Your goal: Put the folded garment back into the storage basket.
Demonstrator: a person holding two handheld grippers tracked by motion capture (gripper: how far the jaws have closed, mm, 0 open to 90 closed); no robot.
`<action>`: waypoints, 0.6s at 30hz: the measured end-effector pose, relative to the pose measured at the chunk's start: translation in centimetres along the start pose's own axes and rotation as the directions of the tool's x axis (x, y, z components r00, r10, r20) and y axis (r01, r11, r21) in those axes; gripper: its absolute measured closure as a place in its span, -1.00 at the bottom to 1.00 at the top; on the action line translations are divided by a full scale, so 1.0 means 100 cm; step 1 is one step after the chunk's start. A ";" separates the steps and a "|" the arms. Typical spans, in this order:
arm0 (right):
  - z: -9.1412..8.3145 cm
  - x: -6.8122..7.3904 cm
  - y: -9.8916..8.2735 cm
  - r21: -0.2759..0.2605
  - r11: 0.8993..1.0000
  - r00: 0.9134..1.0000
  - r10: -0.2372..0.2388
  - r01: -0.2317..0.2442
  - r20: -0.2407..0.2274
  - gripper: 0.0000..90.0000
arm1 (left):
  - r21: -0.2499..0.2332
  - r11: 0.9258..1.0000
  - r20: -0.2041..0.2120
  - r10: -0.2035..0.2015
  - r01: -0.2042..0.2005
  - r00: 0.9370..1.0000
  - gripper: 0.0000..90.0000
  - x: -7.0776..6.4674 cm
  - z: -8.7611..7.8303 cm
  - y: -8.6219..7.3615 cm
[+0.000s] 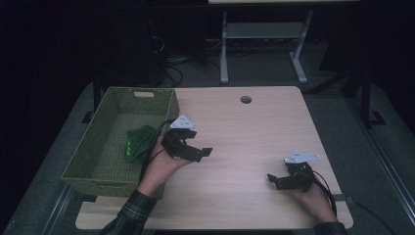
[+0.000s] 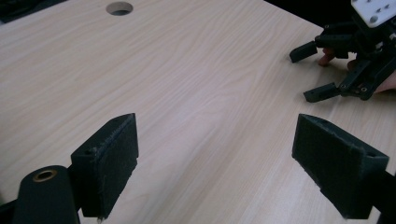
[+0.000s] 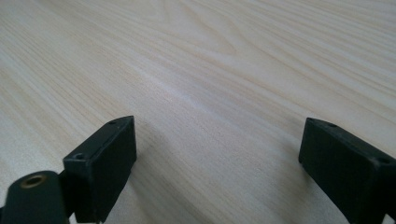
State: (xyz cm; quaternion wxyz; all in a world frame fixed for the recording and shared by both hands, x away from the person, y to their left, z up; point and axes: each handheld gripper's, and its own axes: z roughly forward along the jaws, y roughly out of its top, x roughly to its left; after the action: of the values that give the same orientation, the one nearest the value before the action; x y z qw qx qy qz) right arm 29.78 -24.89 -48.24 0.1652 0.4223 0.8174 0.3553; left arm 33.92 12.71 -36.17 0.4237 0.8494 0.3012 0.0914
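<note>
The room around me is dark, with a grey floor and the white legs of another stand beyond the far edge of my pale wooden counter, which has a round cable hole near its far side. A green woven basket sits on the counter's left part, and a crumpled green cloth lies inside it, toward its right wall. My left claw is held just beside that right wall, over the bare wood, its grey three-cornered plate on top and its cable trailing back toward my plaid sleeve. In the left gripper view its two black jaws stand wide apart with nothing but wood grain between them, and my other claw shows farther off at the upper right. My right claw rests low near the counter's right front corner, well apart from the left one, pointing leftward. In the right gripper view its jaws are likewise spread wide over empty wood, holding nothing.
</note>
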 end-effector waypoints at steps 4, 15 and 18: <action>0.000 0.000 0.000 0.000 1.000 1.000 0.000 0.000 0.000 -0.75 | 0.000 1.000 0.001 0.009 -0.009 1.000 -0.69 -0.008 0.016 -0.012; 0.000 0.000 0.000 0.001 1.000 1.000 -0.001 0.001 0.000 -0.75 | 0.029 0.999 -0.026 0.019 -0.018 0.999 -0.69 -0.013 0.050 -0.048; 0.000 0.000 0.000 0.001 1.000 1.000 -0.001 0.001 0.000 -0.75 | 0.043 0.999 -0.033 0.023 -0.022 0.999 -0.69 -0.014 0.058 -0.056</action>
State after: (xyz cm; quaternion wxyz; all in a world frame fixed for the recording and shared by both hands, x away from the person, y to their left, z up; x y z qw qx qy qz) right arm 29.77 -24.90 -48.24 0.1652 0.4220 0.8177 0.3550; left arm 32.79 10.62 -43.96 0.3992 0.8600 0.3006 0.1037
